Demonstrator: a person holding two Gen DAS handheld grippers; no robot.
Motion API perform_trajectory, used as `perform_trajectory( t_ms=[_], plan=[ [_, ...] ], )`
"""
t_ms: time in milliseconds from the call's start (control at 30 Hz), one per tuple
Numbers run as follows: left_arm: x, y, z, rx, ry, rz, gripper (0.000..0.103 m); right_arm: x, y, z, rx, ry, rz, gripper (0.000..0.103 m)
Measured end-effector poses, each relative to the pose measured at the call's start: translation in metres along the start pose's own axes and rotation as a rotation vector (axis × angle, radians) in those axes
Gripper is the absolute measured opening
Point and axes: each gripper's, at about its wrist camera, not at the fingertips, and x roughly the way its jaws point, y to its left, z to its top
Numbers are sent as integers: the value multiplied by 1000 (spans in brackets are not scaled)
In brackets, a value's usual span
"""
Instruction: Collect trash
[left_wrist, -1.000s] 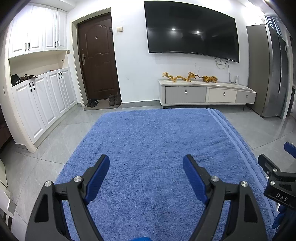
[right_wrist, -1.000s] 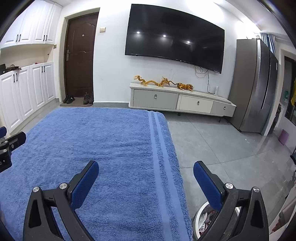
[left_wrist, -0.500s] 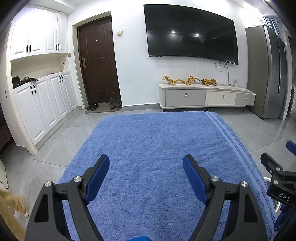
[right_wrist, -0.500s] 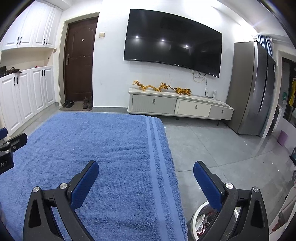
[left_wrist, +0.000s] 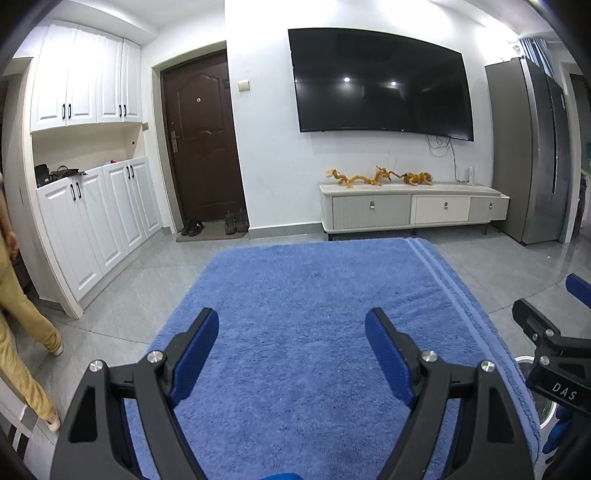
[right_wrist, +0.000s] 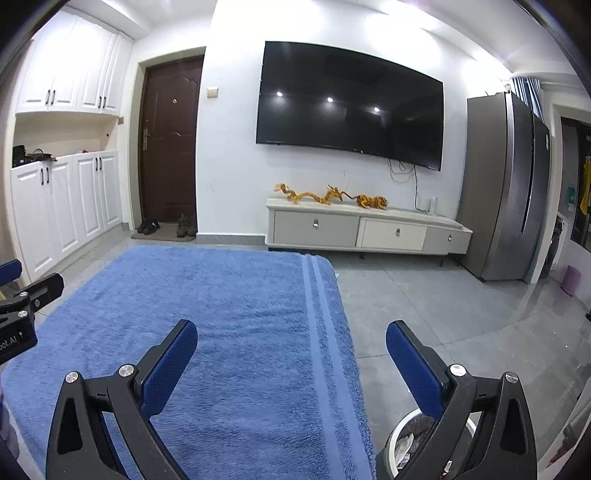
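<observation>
My left gripper (left_wrist: 291, 328) is open and empty, held above a blue towel (left_wrist: 314, 314) that covers the surface in front of me. My right gripper (right_wrist: 291, 339) is also open and empty, over the towel's right edge (right_wrist: 325, 332). A white-rimmed trash bin (right_wrist: 406, 439) with crumpled scraps inside stands on the floor at lower right, partly hidden behind my right finger; its rim also shows in the left wrist view (left_wrist: 526, 360). No loose trash shows on the towel.
A TV cabinet (right_wrist: 365, 232) with golden figurines stands against the far wall under a big TV (right_wrist: 351, 107). A fridge (right_wrist: 506, 184) is at right, white cupboards (left_wrist: 96, 221) at left. A person in tan trousers (left_wrist: 18, 325) walks at far left.
Both grippers have tilted upward, so the room has slid down in view. A person has walked into the left edge of the left wrist view. Both grippers stay open.
</observation>
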Motion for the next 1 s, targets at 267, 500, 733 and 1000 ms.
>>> perform_trajectory(
  t_ms=[267, 500, 733, 1000],
  plan=[
    [-29, 2, 0, -5, -34, 0, 81, -33, 0, 5, -2, -60, 7, 103],
    [-33, 2, 0, -9, -46, 2, 81, -36, -1, 9, -15, -69, 5, 103],
    [-18, 6, 4, -8, -38, 4, 81, -21, -2, 11, -17, -46, -8, 103],
    [5, 8, 12, 2, -13, -19, 81, 4, -3, 8, -23, -3, -32, 103]
  ],
)
